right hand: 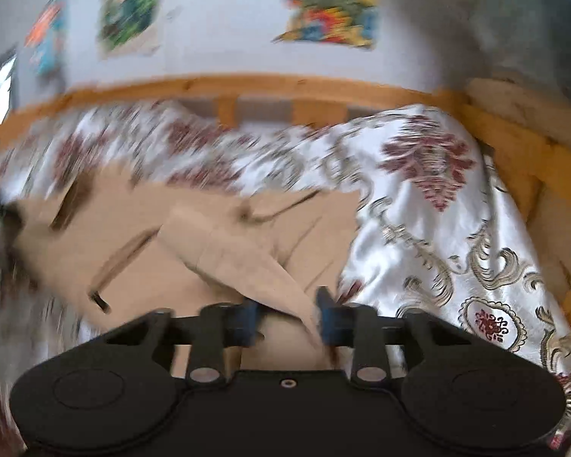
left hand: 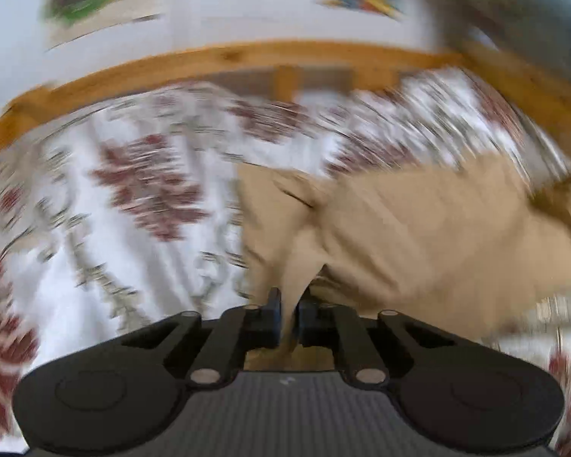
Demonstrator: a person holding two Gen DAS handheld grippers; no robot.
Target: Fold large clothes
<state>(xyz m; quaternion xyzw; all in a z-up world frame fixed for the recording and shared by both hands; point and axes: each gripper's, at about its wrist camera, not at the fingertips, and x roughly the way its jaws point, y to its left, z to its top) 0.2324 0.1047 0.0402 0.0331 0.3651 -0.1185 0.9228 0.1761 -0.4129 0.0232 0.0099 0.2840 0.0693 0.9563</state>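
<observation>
A tan garment [left hand: 418, 228] lies spread on a floral bedspread, reaching right and away in the left wrist view. A pulled-up corner of it runs down between the fingers of my left gripper [left hand: 289, 304], which is shut on the cloth. In the right wrist view the same tan garment [right hand: 141, 236] lies to the left. A raised ridge of its fabric stretches into my right gripper [right hand: 287, 314]. The bunched fold fills the gap between the jaws against the right finger [right hand: 325, 304], so that gripper is shut on it. Both views are blurred.
The white bedspread with red and gold patterns [right hand: 437, 209] covers the bed [left hand: 133, 190]. A wooden bed rail [right hand: 285, 83] runs along the far side and down the right [left hand: 247, 53]. Colourful posters [right hand: 323, 7] hang on the wall behind.
</observation>
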